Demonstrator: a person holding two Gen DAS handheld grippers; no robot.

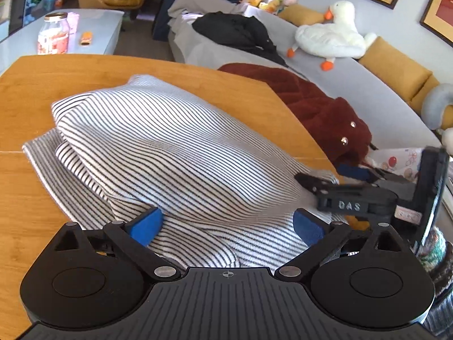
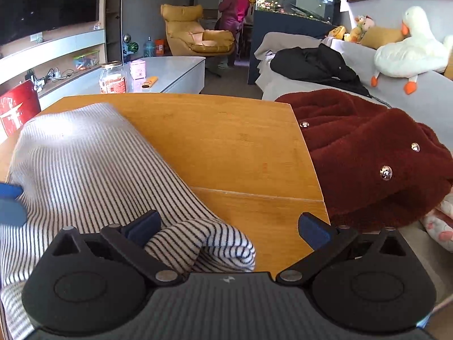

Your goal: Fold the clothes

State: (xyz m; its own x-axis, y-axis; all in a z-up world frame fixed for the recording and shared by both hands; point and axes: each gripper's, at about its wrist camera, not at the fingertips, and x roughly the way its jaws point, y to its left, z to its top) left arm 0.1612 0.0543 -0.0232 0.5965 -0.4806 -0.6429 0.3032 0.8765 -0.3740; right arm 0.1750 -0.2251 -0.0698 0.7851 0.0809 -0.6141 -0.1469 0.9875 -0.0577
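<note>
A black-and-white striped garment (image 1: 158, 147) lies bunched in thick folds on the wooden table (image 1: 42, 85). My left gripper (image 1: 226, 223) is open, its blue pads spread wide over the near edge of the cloth. In the right wrist view the same striped garment (image 2: 85, 164) covers the table's left part. My right gripper (image 2: 229, 226) is open, with a folded corner of the cloth lying between its pads. The right gripper also shows in the left wrist view (image 1: 354, 189) at the garment's right edge.
A dark red fleece jacket (image 2: 368, 153) lies off the table's right edge on a grey sofa (image 1: 368, 85), with a black coat (image 1: 237, 31) and a white plush goose (image 1: 334, 34). A jar (image 1: 53, 34) stands on a pale low table behind. A person (image 2: 233, 8) stands far back.
</note>
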